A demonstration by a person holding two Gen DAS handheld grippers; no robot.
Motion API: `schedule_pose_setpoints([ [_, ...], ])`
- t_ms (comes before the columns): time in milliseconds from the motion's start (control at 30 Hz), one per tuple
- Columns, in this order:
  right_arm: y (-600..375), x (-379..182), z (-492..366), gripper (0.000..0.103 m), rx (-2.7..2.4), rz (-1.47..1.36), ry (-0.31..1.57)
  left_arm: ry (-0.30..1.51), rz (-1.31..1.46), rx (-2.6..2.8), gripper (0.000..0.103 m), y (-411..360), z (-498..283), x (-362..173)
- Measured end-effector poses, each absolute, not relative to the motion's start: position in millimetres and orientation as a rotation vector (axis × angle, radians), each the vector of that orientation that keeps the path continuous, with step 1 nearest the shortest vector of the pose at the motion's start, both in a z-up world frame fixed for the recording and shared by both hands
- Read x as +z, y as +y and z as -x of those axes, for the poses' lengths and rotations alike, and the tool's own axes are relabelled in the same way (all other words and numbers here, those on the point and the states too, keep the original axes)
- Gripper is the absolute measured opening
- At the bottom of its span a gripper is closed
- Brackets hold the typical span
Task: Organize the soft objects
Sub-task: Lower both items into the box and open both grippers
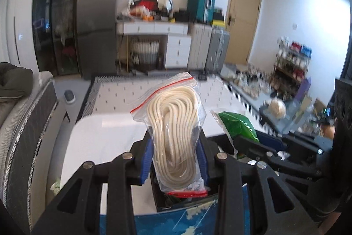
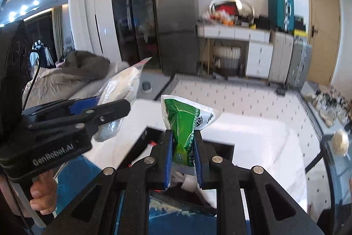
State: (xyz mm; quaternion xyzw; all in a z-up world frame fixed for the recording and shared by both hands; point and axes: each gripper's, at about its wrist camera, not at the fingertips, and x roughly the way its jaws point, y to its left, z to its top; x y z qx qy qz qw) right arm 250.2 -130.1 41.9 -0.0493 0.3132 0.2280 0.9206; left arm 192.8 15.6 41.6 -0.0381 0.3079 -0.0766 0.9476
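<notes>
My left gripper [image 1: 175, 155] is shut on a clear zip bag of coiled cream rope [image 1: 173, 124], which stands upright between the blue pads. My right gripper [image 2: 183, 151] is shut on a green and white soft packet [image 2: 183, 124], held upright too. In the left wrist view the right gripper [image 1: 248, 142] shows to the right with the green packet [image 1: 238, 124]. In the right wrist view the left gripper [image 2: 105, 111] shows at left with the rope bag [image 2: 122, 89], a hand under its handle. Both hang over a dark open box [image 1: 187, 202] on the white table [image 1: 105, 131].
A blue mat [image 1: 193, 224] lies under the box. A sofa with a grey-green blanket [image 2: 72, 74] stands at the left. Behind are a grey fridge [image 1: 96, 32], a white desk [image 1: 154, 28], suitcases [image 1: 209, 52] and a cluttered shelf [image 1: 290, 63]. A cream yarn ball [image 1: 277, 107] sits at the right.
</notes>
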Motion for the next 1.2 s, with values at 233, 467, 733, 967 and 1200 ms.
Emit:
schedule_pose_setpoints([
  [233,-135,-5,-291,0.017,0.447,0.095,0.824,0.792,0.067,-0.185,0.034,-4,-222,-12],
  [467,-143,-47,-310,0.017,0.461,0.055,0.955,0.891,0.014,-0.226,0.035,-32,-232,-50],
  [733,-141,-57,-310,0.020,0.454,0.053,0.955,0.887,0.014,-0.219,0.039,-37,-230,-55],
  [967,-152,-39,-294,0.053,0.449,-0.009,0.915,0.771,0.012,-0.135,0.059,-18,-208,-31],
  [1200,-175,-7,-251,0.087,0.477,-0.059,0.841,0.676,0.047,-0.101,0.085,1,-157,1],
])
